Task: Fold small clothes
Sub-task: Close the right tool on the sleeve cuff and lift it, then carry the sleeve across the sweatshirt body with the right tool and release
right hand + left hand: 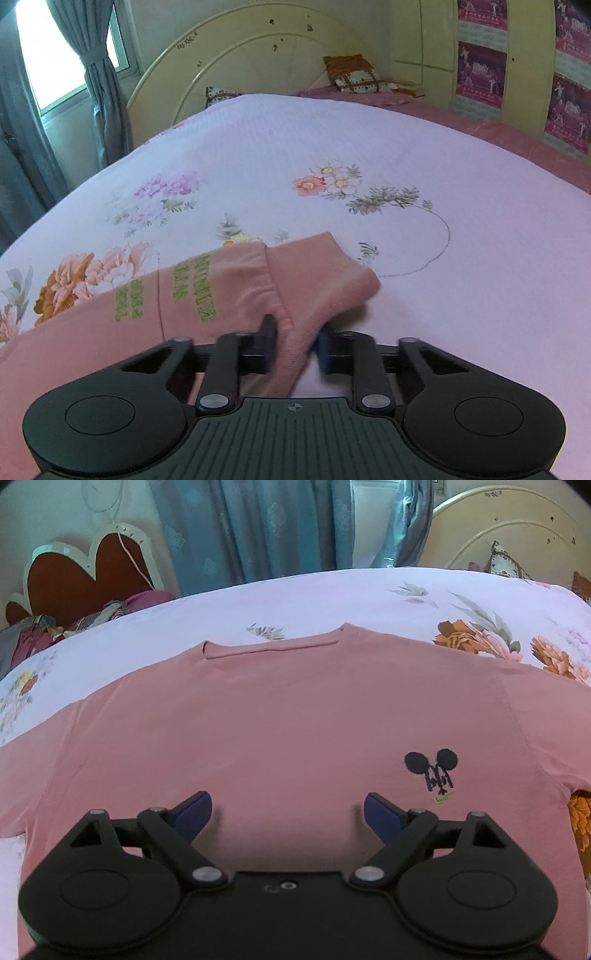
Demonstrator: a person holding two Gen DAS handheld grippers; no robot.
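A pink t-shirt [280,716] lies flat on the bed, collar at the far side, with a small black mouse-ear print [432,768] on the chest. My left gripper [288,808] is open and empty, low over the shirt's middle. In the right wrist view my right gripper [295,343] is shut on the pink sleeve [317,284], which bunches up between the blue pads [325,347]. Green lettering [195,291] shows on the sleeve fabric to the left.
The bed has a lilac floral bedspread [332,155]. A cream headboard [258,55] and patterned pillows [354,74] stand at the far end. Blue curtains [258,528] hang behind. A red heart-shaped board [85,576] and piled clothes [44,627] are beyond the bed's far left.
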